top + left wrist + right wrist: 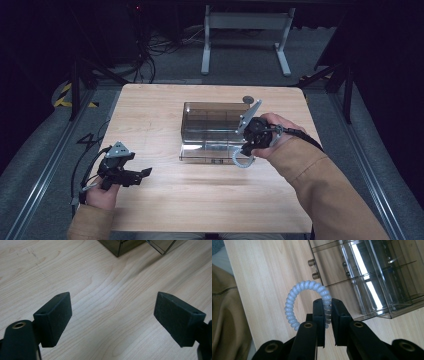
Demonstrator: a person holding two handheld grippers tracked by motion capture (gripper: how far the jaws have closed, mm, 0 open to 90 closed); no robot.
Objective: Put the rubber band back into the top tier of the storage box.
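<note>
Nearest, at the table's (165, 200) lower left in the high view, the left gripper (142, 173) is held low over bare wood in a hand (102, 195). Its two black pads (53, 317) stand wide apart in the left gripper view, with nothing but wood grain between them; the corner of the box (120, 246) shows beyond.

Farther in and to the right, the right gripper (246, 149) is pressed together on a coil ring (240, 159). In the right gripper view the jaws pinch one side of the ring (294, 298), and the rest of the loop stands out above and to the left of them, clear of the table. The ring is a pale blue-white, slightly translucent spiral, like a telephone cord bent into a circle; its turns are even and glossy, and the wood shows through the open centre. In the high view the ring hangs at the gripper's tips, just in front of the box's near right corner.

Behind it stands the box (210, 120), a smoky transparent case with thin inner partitions and a clear front section (205, 150). Two small metal knobs (312, 262) sit on the face nearest the ring. A sleeve (320, 185) of tan cloth covers the right forearm.
</note>
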